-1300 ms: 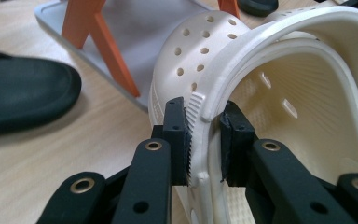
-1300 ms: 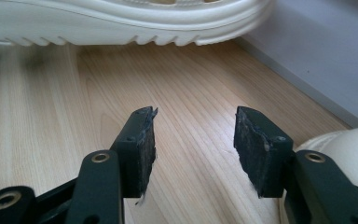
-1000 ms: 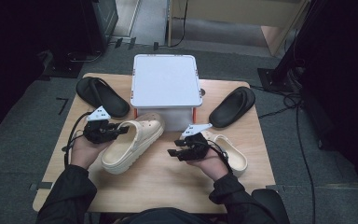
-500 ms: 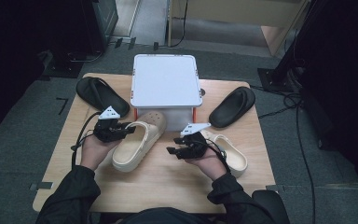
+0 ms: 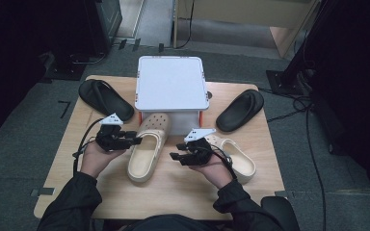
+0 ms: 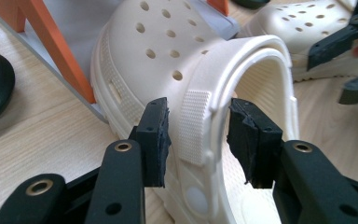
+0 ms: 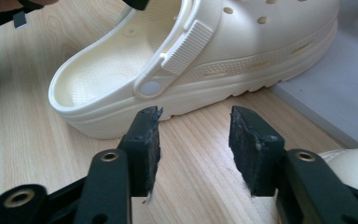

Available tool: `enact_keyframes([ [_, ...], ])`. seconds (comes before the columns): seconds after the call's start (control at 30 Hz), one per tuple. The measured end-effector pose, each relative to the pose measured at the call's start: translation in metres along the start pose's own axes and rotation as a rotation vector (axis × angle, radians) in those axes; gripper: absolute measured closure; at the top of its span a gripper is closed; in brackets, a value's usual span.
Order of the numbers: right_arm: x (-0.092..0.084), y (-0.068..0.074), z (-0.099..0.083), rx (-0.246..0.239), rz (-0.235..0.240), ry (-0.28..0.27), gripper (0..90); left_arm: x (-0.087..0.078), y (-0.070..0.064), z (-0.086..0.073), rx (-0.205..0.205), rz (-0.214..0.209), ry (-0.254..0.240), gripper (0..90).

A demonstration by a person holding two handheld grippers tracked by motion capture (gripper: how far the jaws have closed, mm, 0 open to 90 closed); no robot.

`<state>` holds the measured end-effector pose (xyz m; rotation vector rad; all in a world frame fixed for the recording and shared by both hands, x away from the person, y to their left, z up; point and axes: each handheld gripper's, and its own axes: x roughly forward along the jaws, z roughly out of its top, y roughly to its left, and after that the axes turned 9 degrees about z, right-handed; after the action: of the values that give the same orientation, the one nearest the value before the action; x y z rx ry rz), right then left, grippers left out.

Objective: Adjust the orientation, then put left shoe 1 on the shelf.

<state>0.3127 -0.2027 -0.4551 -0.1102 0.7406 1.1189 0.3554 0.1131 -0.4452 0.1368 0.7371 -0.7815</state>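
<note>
Clog in hand: cream clog (image 5: 147, 147) lies mid-surface, toe tucked under the white rack (image 5: 171, 84).
Left tongs (image 6: 198, 135): spread, jaws either side of the clog's heel strap (image 6: 195, 126), not clamped.
Right tongs (image 7: 195, 140): spread, empty, just short of the clog's sole.
Second cream clog (image 5: 233, 156): lies beside the right hand, untouched.
Black slippers (image 5: 105, 98): lie at the far corners.
Progress: early, judged; grip and placement outstanding.

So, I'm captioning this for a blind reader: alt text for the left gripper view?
Open black jaws of the left gripper straddle the side strap of a cream clog, not visibly pinching it. The clog's toe lies against a white stand with orange legs on the wooden table.
</note>
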Motion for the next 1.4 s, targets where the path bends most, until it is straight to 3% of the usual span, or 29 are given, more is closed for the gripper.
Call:
enact_keyframes([
  [0.2,0.001,0.001,0.0,0.012,0.008,0.0,58.3,-0.021,0.005,-0.01,-0.001,-0.007,-0.022,60.3],
  [0.37,0.001,0.004,-0.001,0.006,0.023,0.005,59.8,-0.031,0.016,-0.022,-0.035,0.014,-0.026,71.7],
  [0.5,0.001,0.006,-0.002,-0.004,0.027,0.005,59.5,-0.021,0.024,-0.034,-0.046,0.013,0.028,73.2],
  [0.7,0.0,0.005,-0.003,0.0,0.028,-0.005,59.2,-0.007,0.024,-0.039,-0.028,-0.011,0.056,73.1],
  [0.83,-0.002,0.005,-0.005,-0.001,0.025,-0.011,59.0,0.002,0.021,-0.041,0.003,-0.021,0.102,73.1],
  [1.2,0.012,0.019,-0.007,-0.038,0.081,0.007,57.3,0.009,0.016,-0.039,-0.022,-0.044,0.115,74.8],
  [1.27,0.016,0.018,-0.006,-0.035,0.055,-0.013,52.9,0.009,0.016,-0.039,-0.023,-0.043,0.115,74.6],
  [1.4,0.02,0.015,-0.001,0.015,0.056,-0.073,49.3,0.01,0.015,-0.039,-0.026,-0.045,0.117,74.9],
])
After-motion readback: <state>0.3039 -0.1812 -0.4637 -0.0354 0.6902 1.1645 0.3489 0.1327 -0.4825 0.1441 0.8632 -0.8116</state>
